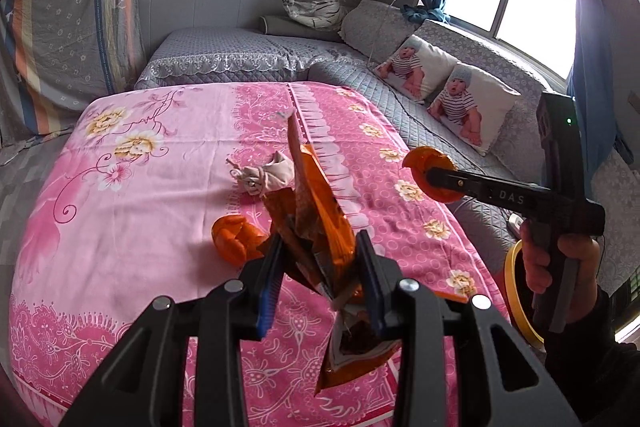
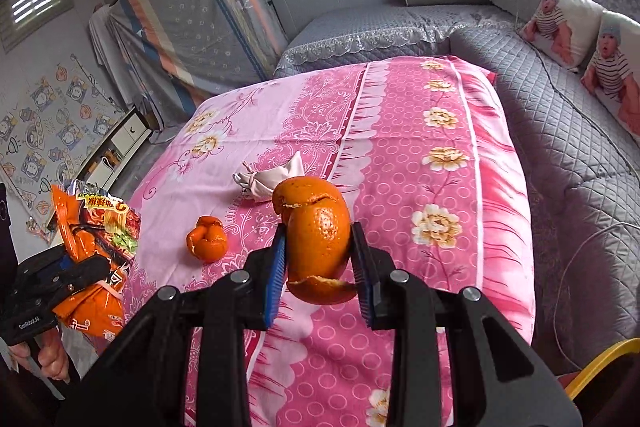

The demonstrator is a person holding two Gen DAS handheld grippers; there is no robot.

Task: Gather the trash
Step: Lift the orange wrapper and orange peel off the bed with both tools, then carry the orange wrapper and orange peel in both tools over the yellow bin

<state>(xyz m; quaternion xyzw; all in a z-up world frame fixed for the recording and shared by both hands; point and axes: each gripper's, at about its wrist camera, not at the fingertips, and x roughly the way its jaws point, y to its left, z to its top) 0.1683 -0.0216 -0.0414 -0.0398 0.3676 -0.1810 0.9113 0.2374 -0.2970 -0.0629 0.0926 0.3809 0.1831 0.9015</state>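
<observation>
1. Our left gripper [image 1: 318, 259] pinches an orange noodle wrapper [image 1: 316, 211]; its pads press the crumpled packet on both sides, and the wrapper sticks up above and hangs down below the fingers, held clear of the pink cloth [image 1: 120, 187].
2. Our right gripper [image 2: 320, 259] pinches a curled piece of orange peel [image 2: 316, 235], pads on either side of it, lifted above the cloth.
3. In the left view, the right gripper shows at the right edge with the peel at its tip, held by a hand [image 1: 560, 267].
4. In the right view, the left gripper sits at the left edge, off the side of the cloth, with the wrapper in it.
5. On the cloth lie a second peel [image 2: 207, 239] and, just beyond it, a crumpled tissue [image 2: 272, 179]; the two are near but apart.
6. A yellow rim [image 2: 600, 367] shows at the lower right, beside the cloth's edge.
</observation>
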